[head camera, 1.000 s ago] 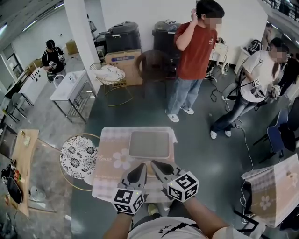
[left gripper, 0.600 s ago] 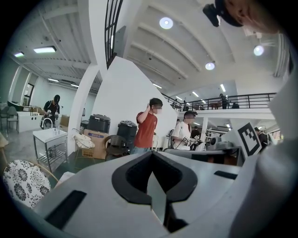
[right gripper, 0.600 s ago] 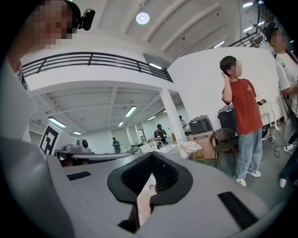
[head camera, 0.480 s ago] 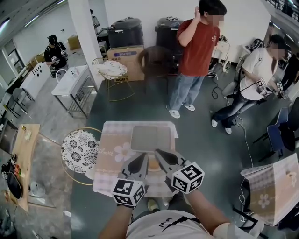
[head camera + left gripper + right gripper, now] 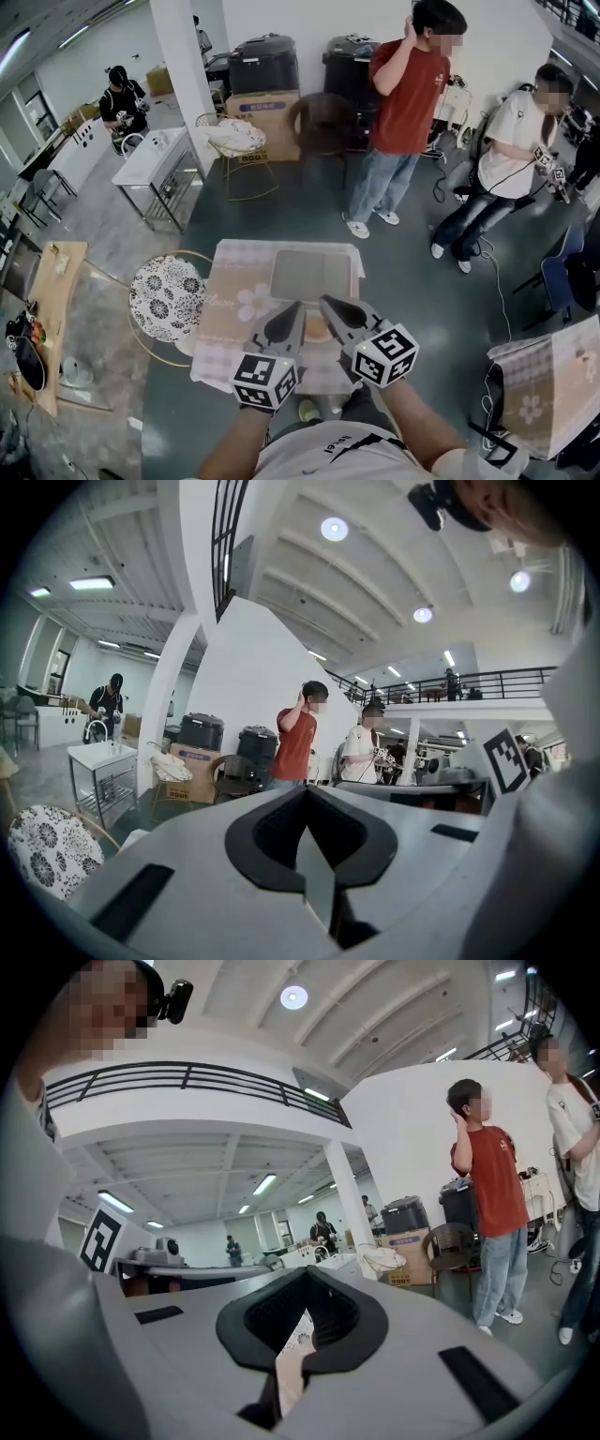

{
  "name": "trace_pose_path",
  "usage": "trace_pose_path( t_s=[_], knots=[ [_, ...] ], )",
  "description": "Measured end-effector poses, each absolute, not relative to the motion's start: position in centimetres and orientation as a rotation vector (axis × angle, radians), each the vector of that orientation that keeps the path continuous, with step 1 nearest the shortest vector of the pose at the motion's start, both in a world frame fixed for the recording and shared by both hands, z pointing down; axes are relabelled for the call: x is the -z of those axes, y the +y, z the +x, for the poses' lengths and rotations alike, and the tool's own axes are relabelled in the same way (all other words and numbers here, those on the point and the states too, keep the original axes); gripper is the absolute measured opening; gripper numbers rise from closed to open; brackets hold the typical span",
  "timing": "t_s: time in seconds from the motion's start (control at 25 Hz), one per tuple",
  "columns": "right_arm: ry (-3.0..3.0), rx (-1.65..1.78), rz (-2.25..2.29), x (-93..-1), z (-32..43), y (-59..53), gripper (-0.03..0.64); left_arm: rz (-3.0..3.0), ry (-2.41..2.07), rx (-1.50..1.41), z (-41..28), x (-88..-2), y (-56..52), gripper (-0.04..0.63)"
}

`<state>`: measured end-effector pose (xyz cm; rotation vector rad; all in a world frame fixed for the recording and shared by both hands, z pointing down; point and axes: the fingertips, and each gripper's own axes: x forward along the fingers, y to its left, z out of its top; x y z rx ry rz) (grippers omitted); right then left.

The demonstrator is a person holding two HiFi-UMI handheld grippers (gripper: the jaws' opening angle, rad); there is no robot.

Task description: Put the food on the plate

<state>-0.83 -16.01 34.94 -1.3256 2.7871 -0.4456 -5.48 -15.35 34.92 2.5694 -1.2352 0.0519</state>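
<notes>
A small table [image 5: 234,309] draped in a checked cloth with a flower print stands in front of the person, with a round black-and-white patterned seat [image 5: 167,297] just beside it on the left. A gray rectangular tray [image 5: 307,274] lies on the far half of the cloth. The left gripper [image 5: 294,311] and the right gripper [image 5: 328,305] hang over the near edge, each with its jaws pressed together and nothing between them. A round tan piece of food [image 5: 316,329] sits on the cloth between the grippers, near the tray.
</notes>
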Motion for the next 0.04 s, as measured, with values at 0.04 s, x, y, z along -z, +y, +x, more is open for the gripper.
trace_pose_path(
  t_s=[0.04],
  knots=[
    [2.789, 0.444, -1.326, -34.92, -0.90, -16.04, 0.014, 2.570, -1.237, -0.049, -5.57, -34.81, -15.41, 0.006]
  ],
)
